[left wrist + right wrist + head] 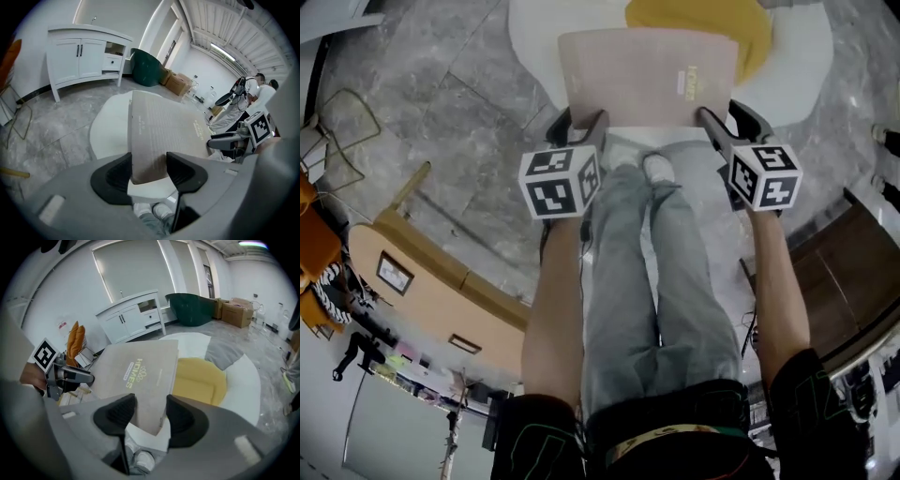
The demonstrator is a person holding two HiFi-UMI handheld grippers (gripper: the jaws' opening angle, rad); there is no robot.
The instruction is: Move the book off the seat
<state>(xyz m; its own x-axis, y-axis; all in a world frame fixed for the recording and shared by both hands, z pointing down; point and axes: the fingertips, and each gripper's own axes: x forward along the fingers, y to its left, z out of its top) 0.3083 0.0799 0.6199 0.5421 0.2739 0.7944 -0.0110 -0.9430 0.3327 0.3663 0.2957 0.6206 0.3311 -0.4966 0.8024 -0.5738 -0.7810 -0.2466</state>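
Note:
A large beige book [647,75] hangs level over the near rim of a round white seat [534,47] that carries a yellow cushion [694,19]. My left gripper [581,127] is shut on the book's near left corner. In the left gripper view the book [164,126] fills the gap between the jaws of that gripper [149,171]. My right gripper [722,122] is clamped on the near right corner. The right gripper view shows the printed cover [136,366] wedged in the gripper [149,413], with the cushion [197,380] behind.
My legs and white shoes [642,169] are just below the book's near edge. A white cabinet [84,56], a dark green tub [197,305] and cardboard boxes [236,310] line the far wall. A wooden counter [422,281] lies at the left, and another person [253,93] is nearby.

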